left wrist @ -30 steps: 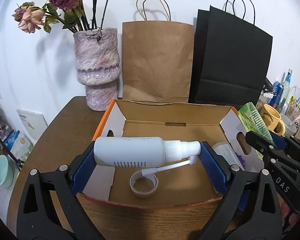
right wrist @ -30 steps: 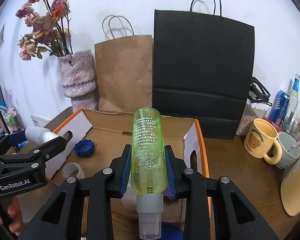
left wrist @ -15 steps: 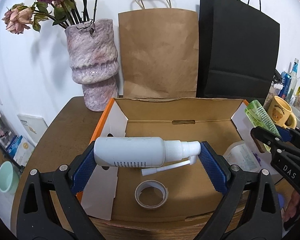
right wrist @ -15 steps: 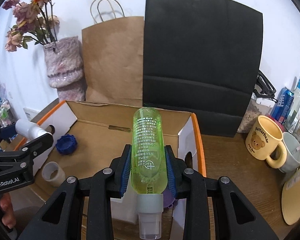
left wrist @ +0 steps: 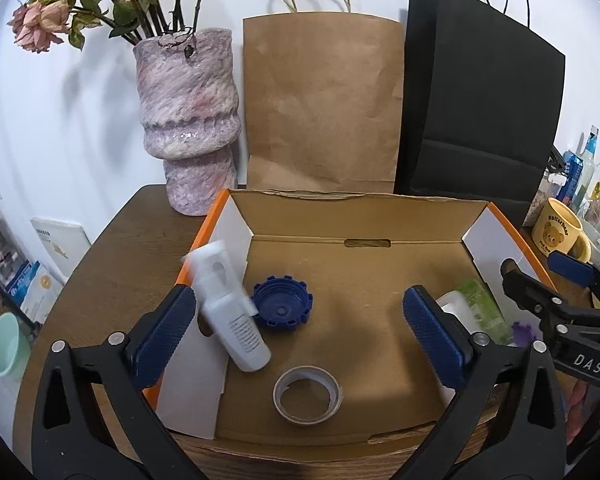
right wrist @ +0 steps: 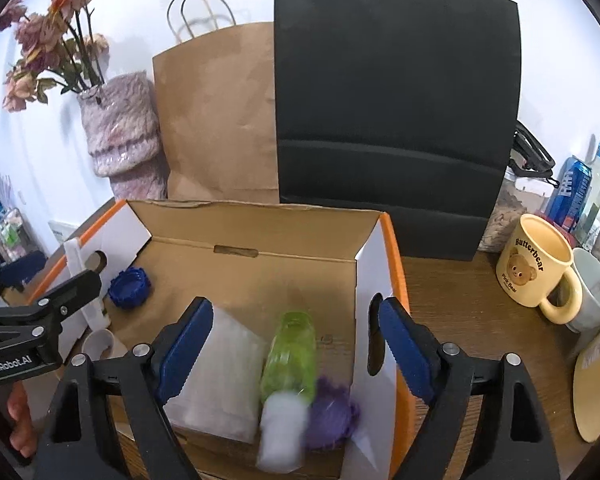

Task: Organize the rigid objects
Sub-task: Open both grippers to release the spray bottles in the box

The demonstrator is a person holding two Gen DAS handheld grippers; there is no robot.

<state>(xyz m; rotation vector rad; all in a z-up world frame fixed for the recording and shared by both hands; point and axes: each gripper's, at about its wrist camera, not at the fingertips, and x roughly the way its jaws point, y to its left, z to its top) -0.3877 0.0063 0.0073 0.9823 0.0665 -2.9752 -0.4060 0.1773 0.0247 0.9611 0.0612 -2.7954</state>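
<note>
An open cardboard box (left wrist: 360, 216) with orange edges sits on the wooden table. My left gripper (left wrist: 300, 336) is open above the box's near left part. The white spray bottle (left wrist: 228, 312) is free of it, blurred, against the box's left wall. My right gripper (right wrist: 296, 344) is open above the box's right part. The green bottle (right wrist: 290, 356) with a white cap is free of it, blurred, inside the box; it also shows in the left wrist view (left wrist: 480, 308). A blue cap (left wrist: 282, 306), a tape roll (left wrist: 307, 394), a white packet (right wrist: 220, 376) and a purple cap (right wrist: 332, 412) lie in the box.
A pink vase (left wrist: 188, 120) with dried roses, a brown paper bag (left wrist: 320, 108) and a black paper bag (left wrist: 480, 112) stand behind the box. A yellow bear mug (right wrist: 536, 264), a white cup, a can and bottles crowd the right side of the table.
Both grippers have opened. The white spray bottle has dropped from the left gripper to the box's left wall. The green bottle has dropped from the right gripper into the box.
</note>
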